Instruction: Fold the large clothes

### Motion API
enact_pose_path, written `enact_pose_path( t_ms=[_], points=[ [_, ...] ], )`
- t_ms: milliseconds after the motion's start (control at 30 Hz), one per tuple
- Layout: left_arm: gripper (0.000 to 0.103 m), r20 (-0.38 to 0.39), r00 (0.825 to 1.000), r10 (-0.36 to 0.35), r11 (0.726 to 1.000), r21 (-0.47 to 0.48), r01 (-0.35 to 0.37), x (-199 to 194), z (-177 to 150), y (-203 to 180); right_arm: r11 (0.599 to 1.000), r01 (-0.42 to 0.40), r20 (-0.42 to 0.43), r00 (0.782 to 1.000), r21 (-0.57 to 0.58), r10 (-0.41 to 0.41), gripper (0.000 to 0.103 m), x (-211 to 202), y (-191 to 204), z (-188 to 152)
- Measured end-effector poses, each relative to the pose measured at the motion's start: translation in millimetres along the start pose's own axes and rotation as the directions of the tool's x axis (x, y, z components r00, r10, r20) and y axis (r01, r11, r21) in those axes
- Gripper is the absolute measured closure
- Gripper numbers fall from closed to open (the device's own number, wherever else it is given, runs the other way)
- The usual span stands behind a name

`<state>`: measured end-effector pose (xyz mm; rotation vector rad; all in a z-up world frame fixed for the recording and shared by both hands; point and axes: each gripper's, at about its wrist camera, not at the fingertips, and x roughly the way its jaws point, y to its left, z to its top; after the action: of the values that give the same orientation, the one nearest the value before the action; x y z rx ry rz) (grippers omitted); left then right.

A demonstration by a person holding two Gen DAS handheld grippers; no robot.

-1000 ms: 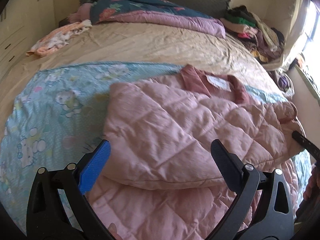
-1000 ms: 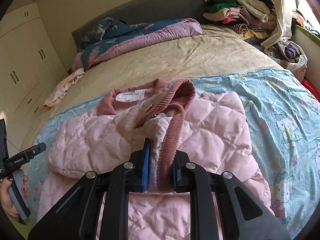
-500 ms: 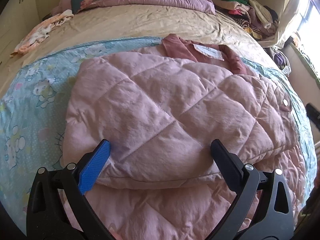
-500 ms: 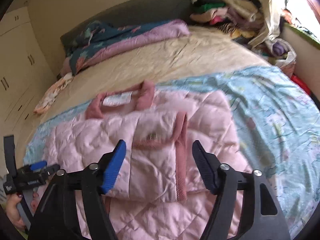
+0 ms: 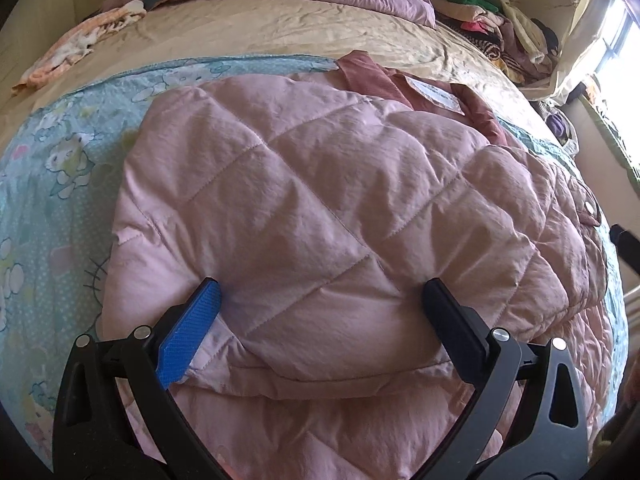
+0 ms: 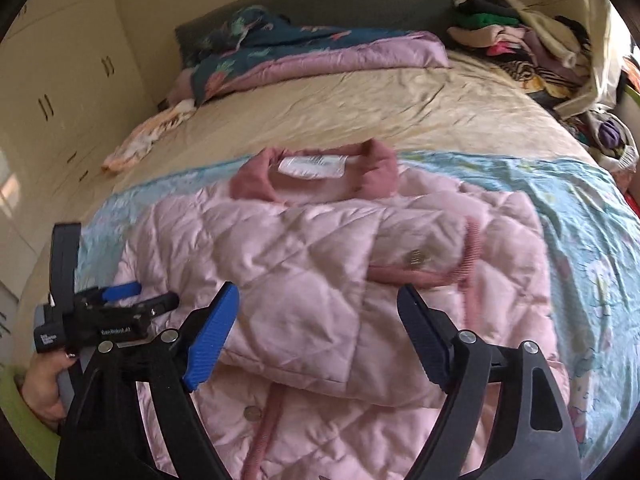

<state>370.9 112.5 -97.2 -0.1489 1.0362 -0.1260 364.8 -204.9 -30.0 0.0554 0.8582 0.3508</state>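
Note:
A pink quilted jacket (image 5: 320, 208) lies on a blue cartoon-print sheet (image 5: 60, 168) on the bed, both sleeves folded across its front, dusty-rose collar and white label at the far end. It also shows in the right wrist view (image 6: 320, 264). My left gripper (image 5: 320, 304) is open, its fingers pressing down on either side of the folded sleeve's near edge. My right gripper (image 6: 316, 320) is open and empty, above the jacket's lower part. The left gripper also shows at the left edge of the right wrist view (image 6: 120, 300).
A beige bedsheet (image 6: 360, 108) covers the far bed. A purple and dark floral duvet (image 6: 312, 56) lies by the headboard. A pile of clothes (image 6: 520, 44) sits at the far right. A small peach garment (image 6: 144, 140) lies at the left. Cream wardrobes (image 6: 60, 80) stand left.
My right gripper let go of the sleeve cuff, opened and drew back; the sleeve now lies across the jacket. My left gripper moved forward and down onto the folded sleeve.

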Motion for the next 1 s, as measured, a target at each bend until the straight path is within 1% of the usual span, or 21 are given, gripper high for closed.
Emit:
enact_pose_path(
  t_ms=[67,133,167,200,300,433,567,667,867,1000],
  points=[
    [0.008,0.004,1.0,-0.002,1.0,-0.003,0.002,0,0,1,1.0,-0.001,-0.046,0.999,-0.015,0.0,0.023,14,4,-2],
    [0.008,0.009,1.0,-0.002,1.0,-0.005,0.002,1,-1,1,0.999,0.038,-0.115,0.993,-0.017,-0.039,0.022,36,5,-7],
    [0.008,0.01,1.0,-0.001,1.0,-0.005,0.002,0,-1,0,0.998,0.055,-0.159,0.986,-0.026,-0.058,0.022,51,4,-12],
    [0.008,0.01,1.0,0.001,1.0,-0.002,-0.001,0,0,0,0.998,0.06,-0.175,0.982,-0.033,-0.065,0.021,59,3,-15],
    [0.008,0.014,1.0,0.015,1.0,0.018,-0.016,-3,-1,-5,0.996,0.078,-0.182,0.98,-0.031,-0.082,0.019,75,0,-21],
    [0.008,0.021,0.999,0.025,0.999,0.027,-0.026,-8,-3,-8,0.995,0.096,-0.182,0.978,-0.029,-0.099,0.017,82,2,-23],
    [0.008,0.015,0.999,0.035,0.999,0.021,-0.035,-16,-5,-9,0.996,0.086,-0.182,0.98,-0.008,-0.086,0.017,78,0,-23],
    [0.008,0.017,0.999,0.035,0.999,0.017,-0.035,-25,-6,-10,0.997,0.062,-0.176,0.983,0.038,-0.055,0.017,64,-3,-22],
    [0.008,0.015,0.999,0.035,0.999,0.016,-0.035,-42,-11,-14,0.994,0.005,-0.127,0.992,0.112,0.009,0.016,30,-9,-25],
    [0.008,0.031,0.999,0.032,0.999,0.012,-0.032,-56,-11,-15,0.992,-0.018,-0.091,0.995,0.124,0.029,0.016,9,-8,-25]
  ],
)
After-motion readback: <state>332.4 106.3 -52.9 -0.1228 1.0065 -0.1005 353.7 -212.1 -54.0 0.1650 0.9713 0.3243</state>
